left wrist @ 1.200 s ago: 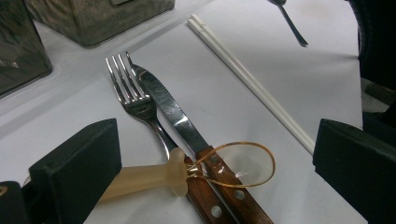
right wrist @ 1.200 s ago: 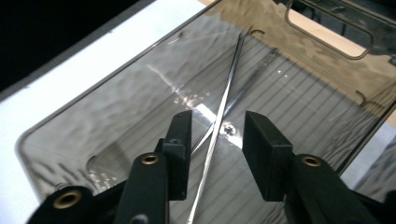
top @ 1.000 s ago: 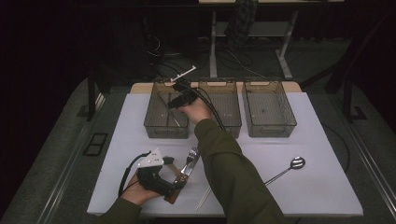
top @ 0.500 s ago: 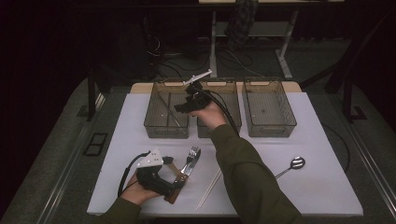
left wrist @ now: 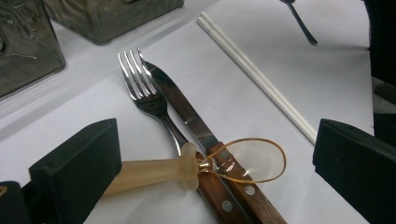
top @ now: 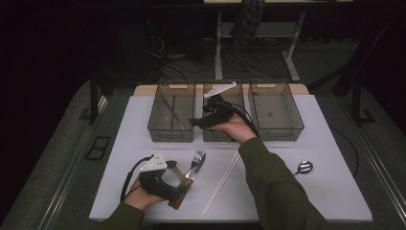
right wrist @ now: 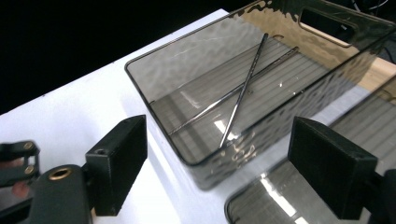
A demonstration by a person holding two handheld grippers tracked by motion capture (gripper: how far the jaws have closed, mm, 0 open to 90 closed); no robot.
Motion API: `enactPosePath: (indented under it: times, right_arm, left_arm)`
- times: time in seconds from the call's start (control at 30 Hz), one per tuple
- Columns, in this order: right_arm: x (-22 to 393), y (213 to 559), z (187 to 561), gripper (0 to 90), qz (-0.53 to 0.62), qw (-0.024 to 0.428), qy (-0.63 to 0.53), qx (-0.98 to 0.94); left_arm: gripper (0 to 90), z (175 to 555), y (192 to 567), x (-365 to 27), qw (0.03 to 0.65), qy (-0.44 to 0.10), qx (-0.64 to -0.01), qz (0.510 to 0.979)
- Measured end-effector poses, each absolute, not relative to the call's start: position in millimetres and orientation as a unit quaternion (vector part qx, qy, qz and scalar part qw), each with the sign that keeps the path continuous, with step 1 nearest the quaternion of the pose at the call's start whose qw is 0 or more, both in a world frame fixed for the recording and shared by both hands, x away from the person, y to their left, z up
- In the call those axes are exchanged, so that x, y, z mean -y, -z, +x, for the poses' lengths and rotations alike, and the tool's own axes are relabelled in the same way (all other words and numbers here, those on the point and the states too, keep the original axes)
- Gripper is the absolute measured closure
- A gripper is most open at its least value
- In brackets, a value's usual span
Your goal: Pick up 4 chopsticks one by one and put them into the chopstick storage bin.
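Observation:
A steel fork (left wrist: pixel 144 91) and a wooden-handled knife (left wrist: pixel 201 135) lie side by side on the white table (top: pixel 143 139). A cream-handled utensil with a clear amber bowl (left wrist: pixel 187 165) rests across the knife's handle. My left gripper (left wrist: pixel 215 140) stands open around these handles, low at the table's front left (top: pixel 181 188). Two metal chopsticks (right wrist: pixel 243 93) lie crossed in the left smoked bin (top: pixel 158 128). My right gripper (top: pixel 197 122) hovers open and empty at the front left corner of the middle bin (top: pixel 215 135), facing the left bin (right wrist: pixel 154 88).
A third smoked bin (top: pixel 275 129) stands at the back right. White chopsticks (top: pixel 222 179) lie diagonally right of the fork. A dark spoon (top: pixel 304 167) rests at the right. The person's right sleeve (top: pixel 273 187) crosses the table's front middle.
My right gripper has moved from above the left bin to the right and back toward the person, now over the middle bin's front. The left gripper has stayed put.

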State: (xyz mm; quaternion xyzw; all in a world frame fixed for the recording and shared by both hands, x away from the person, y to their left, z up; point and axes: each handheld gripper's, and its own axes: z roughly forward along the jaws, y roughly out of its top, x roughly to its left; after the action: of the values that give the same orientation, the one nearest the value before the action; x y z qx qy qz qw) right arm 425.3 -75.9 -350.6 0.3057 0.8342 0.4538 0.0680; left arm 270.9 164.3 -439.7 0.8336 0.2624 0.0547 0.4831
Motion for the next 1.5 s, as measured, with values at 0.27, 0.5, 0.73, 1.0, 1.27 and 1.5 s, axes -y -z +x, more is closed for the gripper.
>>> enactPosePath:
  times: [0.27, 0.5, 0.73, 1.0, 1.27, 1.5]
  right_arm:
    - [110, 358, 405, 15.1, 0.310, 0.092, -0.471, -0.821]
    - [142, 365, 385, 11.7, 0.312, 0.107, -0.482, -0.812]
    - [176, 366, 367, 11.8, 0.325, 0.112, -0.499, -0.795]
    - [205, 379, 345, 11.8, 0.330, 0.117, -0.502, -0.791]
    - [232, 399, 324, 11.8, 0.345, 0.135, -0.486, -0.792]
    - [251, 410, 306, 11.8, 0.356, 0.145, -0.484, -0.787]
  left_arm:
    - [0.0, 272, 441, -164, 0.480, -0.055, -0.266, 0.834]
    - [0.0, 273, 441, -165, 0.478, -0.057, -0.272, 0.833]
    - [0.0, 272, 441, -165, 0.475, -0.057, -0.277, 0.833]
    - [0.0, 273, 442, -166, 0.477, -0.055, -0.281, 0.831]
    - [2.9, 272, 441, -164, 0.469, -0.058, -0.282, 0.835]
    - [13.3, 272, 441, -167, 0.464, -0.063, -0.292, 0.834]
